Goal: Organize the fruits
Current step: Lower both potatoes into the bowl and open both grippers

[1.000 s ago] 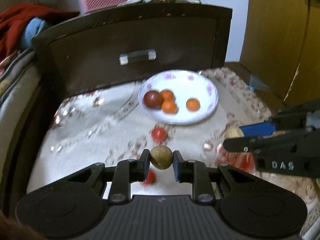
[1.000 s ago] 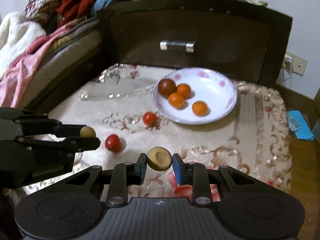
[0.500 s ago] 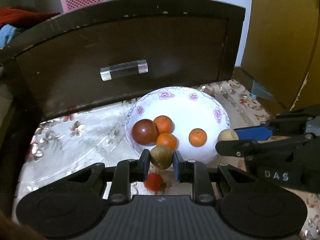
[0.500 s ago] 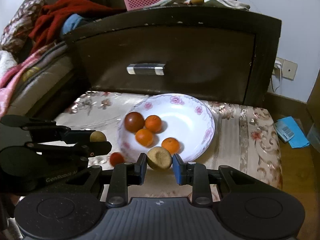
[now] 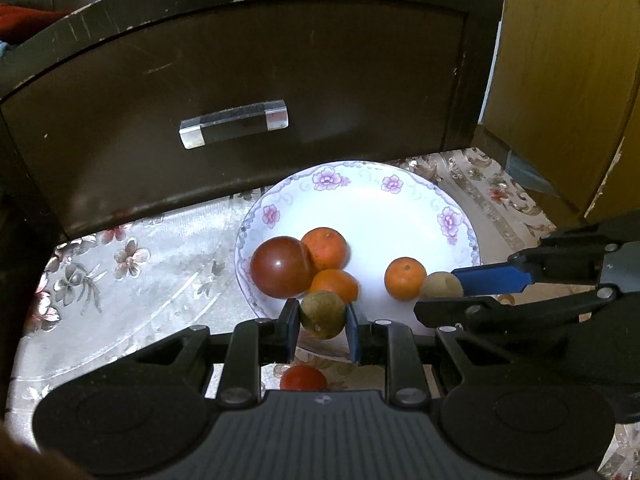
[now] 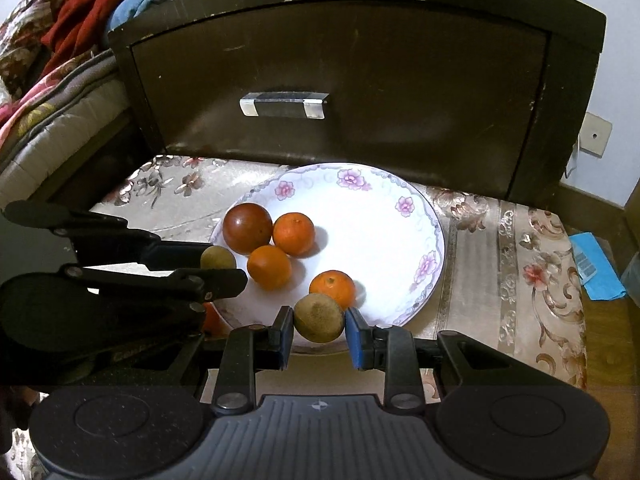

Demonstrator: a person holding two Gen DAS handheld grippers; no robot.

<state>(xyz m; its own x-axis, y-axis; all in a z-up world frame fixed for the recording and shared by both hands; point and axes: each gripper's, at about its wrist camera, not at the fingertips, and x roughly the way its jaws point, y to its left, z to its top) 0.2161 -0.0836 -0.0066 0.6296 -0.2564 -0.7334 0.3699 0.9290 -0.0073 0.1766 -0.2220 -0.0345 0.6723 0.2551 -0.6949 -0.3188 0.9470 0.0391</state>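
Left wrist view: the dark drawer front (image 5: 248, 92) with its clear handle (image 5: 234, 123) fills the back, the floral cloth worktop (image 5: 132, 264) lies below it, and the white flowered plate (image 5: 360, 200) sits on the cloth just in front of the drawer. The plate holds a dark red tomato (image 5: 281, 266) and three small oranges, one apart (image 5: 405, 278) and two bunched against the tomato. A red cherry tomato (image 5: 303, 377) remains on the cloth, near the plate's front rim and below the claw.

Step in hand, by judgement: dropping two small brown fruits onto the plate. To do it well, each fruit should go over bare white plate, low, and be released gently so it does not roll off the rim or knock the oranges. The two claws sit close together, so letting go one at a time looks safer.

Left claw (image 5: 322, 322): narrow, pinching a brown-green round fruit (image 5: 322, 313) between its blue pads, over the plate's front rim beside the bunched oranges.

Right wrist view: right claw (image 6: 319, 328) is likewise nearly closed, pinching a tan round fruit (image 6: 319, 317) over the front rim, just before the lone orange (image 6: 332, 287). Neither fruit appears to touch the plate yet; contact is hard to tell.
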